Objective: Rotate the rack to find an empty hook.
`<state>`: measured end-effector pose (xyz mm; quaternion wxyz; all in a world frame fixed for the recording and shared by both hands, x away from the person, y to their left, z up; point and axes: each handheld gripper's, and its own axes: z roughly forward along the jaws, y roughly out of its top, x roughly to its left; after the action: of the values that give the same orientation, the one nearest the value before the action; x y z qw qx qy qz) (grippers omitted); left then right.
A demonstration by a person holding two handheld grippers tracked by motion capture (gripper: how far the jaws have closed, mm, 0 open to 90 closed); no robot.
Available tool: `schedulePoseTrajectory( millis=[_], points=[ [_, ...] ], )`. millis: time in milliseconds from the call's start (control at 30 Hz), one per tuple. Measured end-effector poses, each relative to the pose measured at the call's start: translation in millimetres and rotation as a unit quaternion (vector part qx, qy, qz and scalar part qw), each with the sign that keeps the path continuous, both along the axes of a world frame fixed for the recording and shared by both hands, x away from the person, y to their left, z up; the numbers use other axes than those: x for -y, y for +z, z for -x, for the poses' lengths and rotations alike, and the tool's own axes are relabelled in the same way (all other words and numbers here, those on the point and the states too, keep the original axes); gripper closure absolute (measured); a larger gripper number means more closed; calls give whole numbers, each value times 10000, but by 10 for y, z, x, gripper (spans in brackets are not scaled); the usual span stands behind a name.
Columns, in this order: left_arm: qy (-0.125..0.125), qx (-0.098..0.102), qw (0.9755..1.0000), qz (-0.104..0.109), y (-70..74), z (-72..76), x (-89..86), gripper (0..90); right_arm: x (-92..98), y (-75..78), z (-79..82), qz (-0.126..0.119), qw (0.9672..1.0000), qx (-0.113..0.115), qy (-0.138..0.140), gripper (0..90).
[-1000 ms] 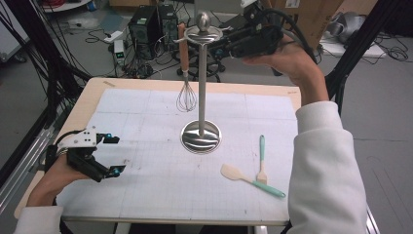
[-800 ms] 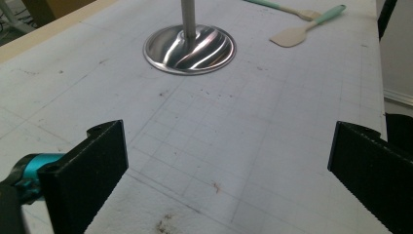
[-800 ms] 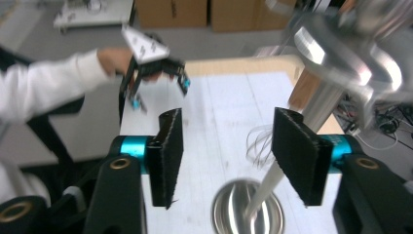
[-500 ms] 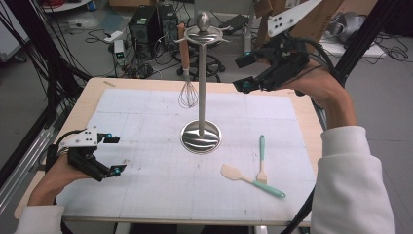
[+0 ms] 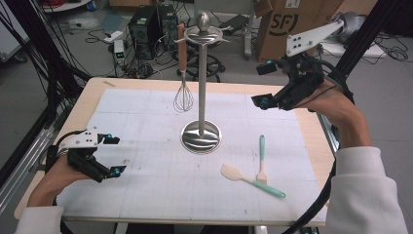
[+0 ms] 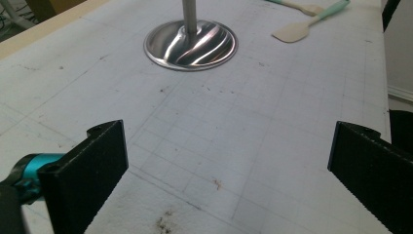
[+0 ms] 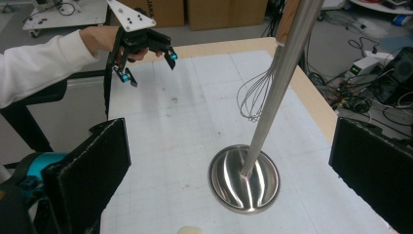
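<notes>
The only legible lettering is "SF", printed in dark letters on the side of a brown cardboard box (image 5: 282, 27) standing on the floor beyond the table's far edge. Cardboard boxes in the right gripper view bear print too small to read.

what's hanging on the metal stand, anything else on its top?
A whisk with a wooden handle hangs from the top disc of the stand. The disc's far side is hidden, so other hooks cannot be judged.
</notes>
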<state>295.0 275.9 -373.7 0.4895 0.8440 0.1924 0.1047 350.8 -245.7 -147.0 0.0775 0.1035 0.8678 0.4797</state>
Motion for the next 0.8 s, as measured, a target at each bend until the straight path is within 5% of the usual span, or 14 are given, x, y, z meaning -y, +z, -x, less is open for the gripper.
schedulePoseTrajectory(
  millis=[800],
  points=[
    [-23,-68,9999,-92,-37,-49,64,17,456,-564,333,297,9984,-40,-478,2]
  ],
)
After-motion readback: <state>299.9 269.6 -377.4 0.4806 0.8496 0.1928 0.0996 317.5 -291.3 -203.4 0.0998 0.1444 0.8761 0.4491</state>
